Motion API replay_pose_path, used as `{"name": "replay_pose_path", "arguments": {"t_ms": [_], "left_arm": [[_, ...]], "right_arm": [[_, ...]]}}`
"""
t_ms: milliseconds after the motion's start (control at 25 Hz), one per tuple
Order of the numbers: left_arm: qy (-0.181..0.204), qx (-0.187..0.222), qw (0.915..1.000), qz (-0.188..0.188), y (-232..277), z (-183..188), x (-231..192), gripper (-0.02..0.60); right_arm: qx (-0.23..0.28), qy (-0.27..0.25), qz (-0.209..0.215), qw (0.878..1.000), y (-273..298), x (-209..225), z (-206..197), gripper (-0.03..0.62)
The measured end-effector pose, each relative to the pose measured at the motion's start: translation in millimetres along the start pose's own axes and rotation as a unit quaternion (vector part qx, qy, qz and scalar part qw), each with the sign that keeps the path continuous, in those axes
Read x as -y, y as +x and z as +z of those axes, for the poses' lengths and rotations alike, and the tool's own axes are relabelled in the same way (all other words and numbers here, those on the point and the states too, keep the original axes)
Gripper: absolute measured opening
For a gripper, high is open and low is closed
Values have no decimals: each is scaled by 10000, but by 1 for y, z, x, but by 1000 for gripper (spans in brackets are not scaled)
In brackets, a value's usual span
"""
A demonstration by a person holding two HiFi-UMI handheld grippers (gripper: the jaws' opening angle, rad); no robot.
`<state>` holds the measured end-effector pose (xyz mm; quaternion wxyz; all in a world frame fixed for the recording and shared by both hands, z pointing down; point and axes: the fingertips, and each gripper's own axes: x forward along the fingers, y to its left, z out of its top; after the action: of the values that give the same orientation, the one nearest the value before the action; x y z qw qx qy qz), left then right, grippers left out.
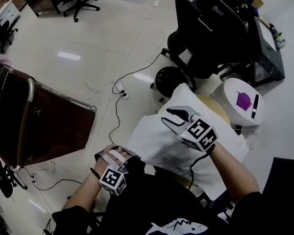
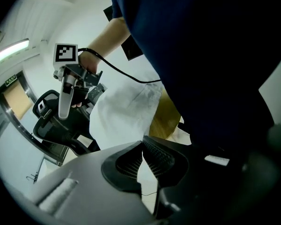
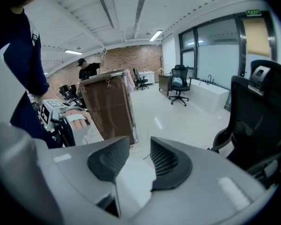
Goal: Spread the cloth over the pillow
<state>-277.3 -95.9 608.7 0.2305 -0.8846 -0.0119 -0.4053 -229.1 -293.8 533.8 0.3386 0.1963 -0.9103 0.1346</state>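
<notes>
A white cloth (image 1: 161, 146) lies over a yellowish pillow (image 1: 213, 106), whose far edge shows beyond it. My right gripper (image 1: 179, 119) hovers above the middle of the cloth with its jaws apart; in the right gripper view (image 3: 140, 153) only white cloth shows below the gap and nothing touches the pads. My left gripper (image 1: 108, 153) is off the cloth's near left corner, close to the person's body. In the left gripper view (image 2: 143, 142) its jaw tips meet with nothing between them, and the cloth (image 2: 126, 109) and pillow (image 2: 166, 114) lie further off.
A brown panelled cart (image 1: 39, 121) stands on the floor at left. A black office chair (image 1: 201, 38) and a round black base (image 1: 169, 80) are behind the pillow. A white round stool (image 1: 235, 89) bearing a purple thing is at right. Cables and a power strip (image 1: 120, 89) cross the floor.
</notes>
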Motion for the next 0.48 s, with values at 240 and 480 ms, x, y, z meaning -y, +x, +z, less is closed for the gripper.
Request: {"name": "replay_pose_path", "arguments": {"t_ms": [240,480], "left_arm": [[-60,-100,9993,-354,17,-1,33,0],[-344,-94,9967,-732,51,-17,54,0]], "right_arm": [[-136,9,8,9999,4,-6,-15,149],[-71,152,-112,9998,-4,-12,-26,149]]}}
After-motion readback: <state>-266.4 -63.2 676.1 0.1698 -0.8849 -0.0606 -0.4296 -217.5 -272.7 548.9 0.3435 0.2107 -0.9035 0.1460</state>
